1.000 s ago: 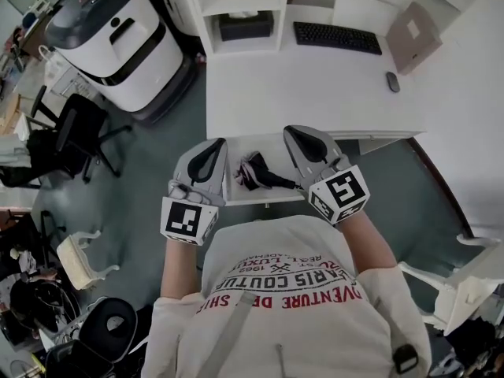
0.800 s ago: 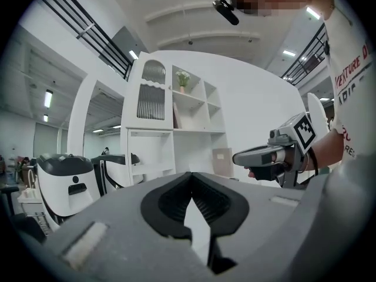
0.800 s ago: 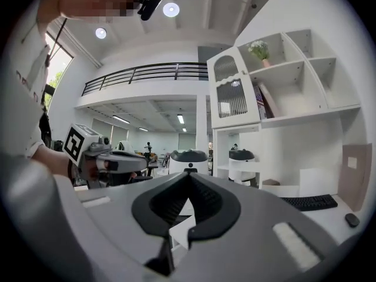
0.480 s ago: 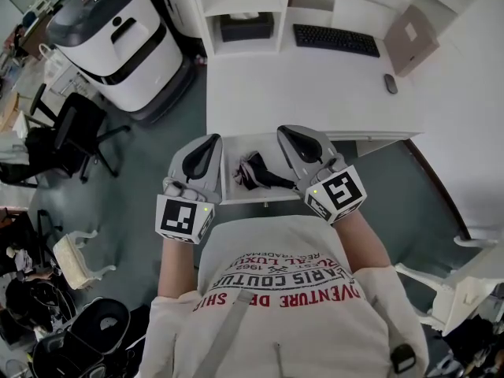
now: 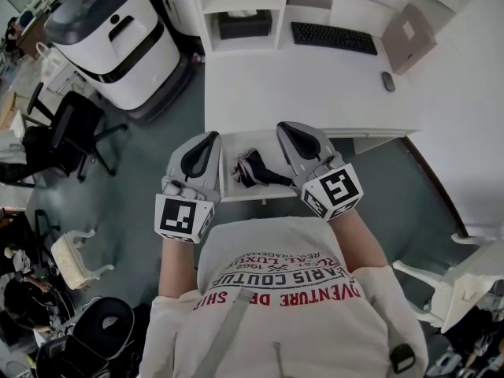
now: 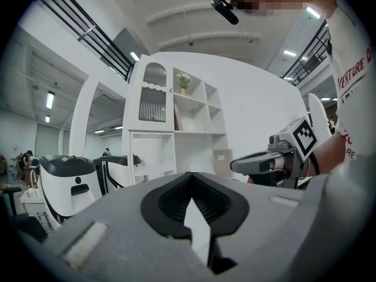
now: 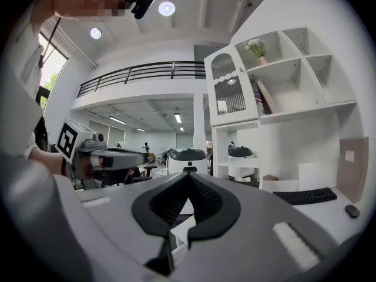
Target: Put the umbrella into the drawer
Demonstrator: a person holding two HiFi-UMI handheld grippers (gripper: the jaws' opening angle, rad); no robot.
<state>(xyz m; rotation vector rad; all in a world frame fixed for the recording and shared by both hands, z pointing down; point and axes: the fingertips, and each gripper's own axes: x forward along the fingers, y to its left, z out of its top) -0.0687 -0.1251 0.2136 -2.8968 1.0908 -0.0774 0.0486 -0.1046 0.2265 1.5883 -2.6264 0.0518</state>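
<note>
Our left hand-held gripper (image 5: 211,138) and right hand-held gripper (image 5: 286,127) stayed clenched on nothing, flanking the open drawer (image 5: 261,196) of the desk (image 5: 315,85), hardly shifted since a second before. The black umbrella (image 5: 253,170) still lay inside.

White desk (image 5: 315,93) with keyboard (image 5: 334,38), mouse (image 5: 387,81); umbrella (image 5: 252,168) in open drawer (image 5: 268,150).

The person's white shirt (image 5: 293,246) carries print, upside down from the head view: "1963", black "PARIS COUTU…", and red "…VENTURE DE SHI…" beneath.
</note>
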